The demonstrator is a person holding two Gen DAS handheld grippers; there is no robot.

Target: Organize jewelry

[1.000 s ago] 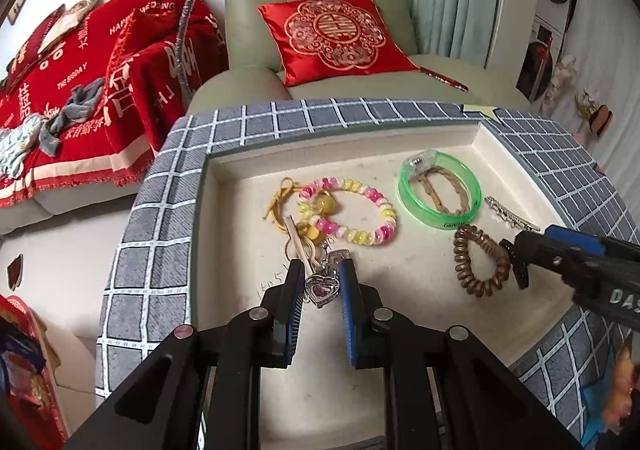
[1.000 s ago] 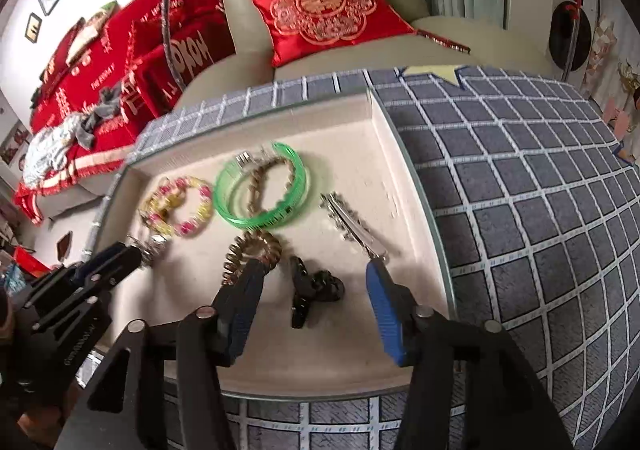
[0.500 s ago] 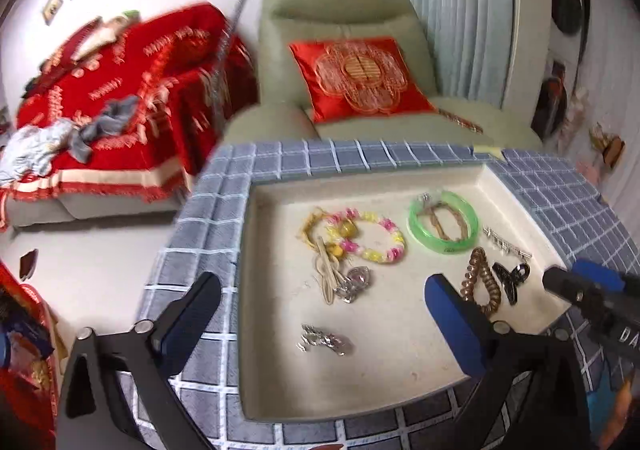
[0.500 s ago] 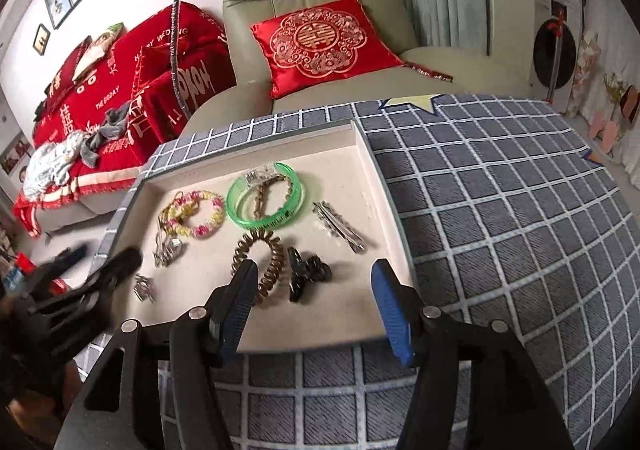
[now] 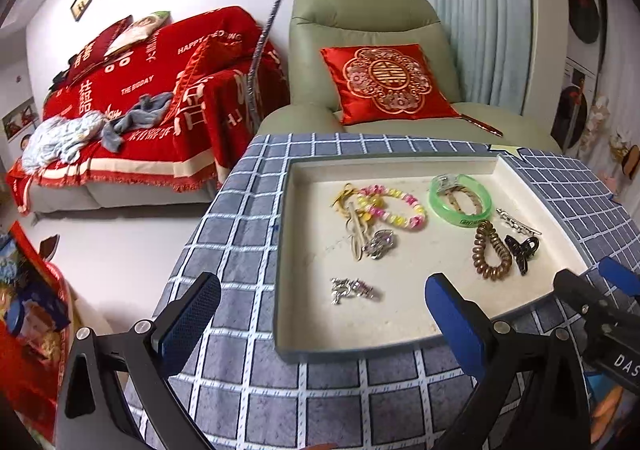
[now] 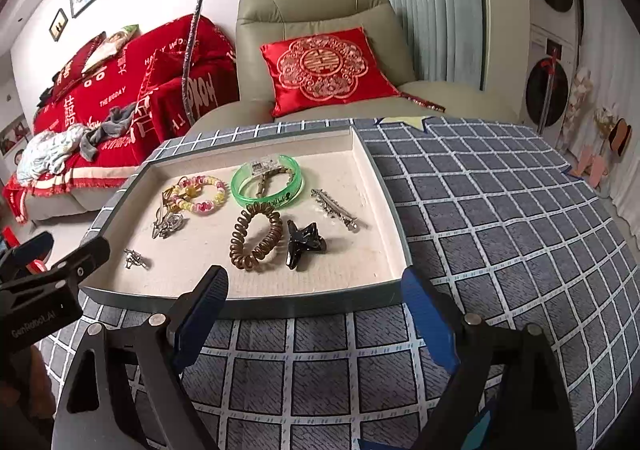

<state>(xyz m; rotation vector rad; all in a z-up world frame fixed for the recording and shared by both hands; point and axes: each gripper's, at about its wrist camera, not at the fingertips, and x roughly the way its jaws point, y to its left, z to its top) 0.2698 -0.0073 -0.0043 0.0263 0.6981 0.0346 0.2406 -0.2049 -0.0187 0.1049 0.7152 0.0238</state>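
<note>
Your left gripper [image 5: 322, 314] and right gripper [image 6: 316, 316] both hang empty, jaws spread wide, over the near edge of a checked-cloth bench [image 6: 500, 209], short of the shallow tray [image 6: 380, 177] that holds the jewelry. Inside it lie a pink-and-yellow beaded bracelet [image 5: 394, 205], a green bangle [image 5: 460, 195] ringing a braided band, a brown coil hair tie [image 6: 254, 238] just beside a black claw clip [image 6: 304, 244], and a slim silver barrette [image 6: 334, 207] toward the tray's right wall. A small silver charm [image 5: 352, 289] sits alone near the front left corner, apart from a cluster of keyring pieces [image 5: 370, 238]. A red cushion [image 6: 324, 69] rests on the armchair behind.
</note>
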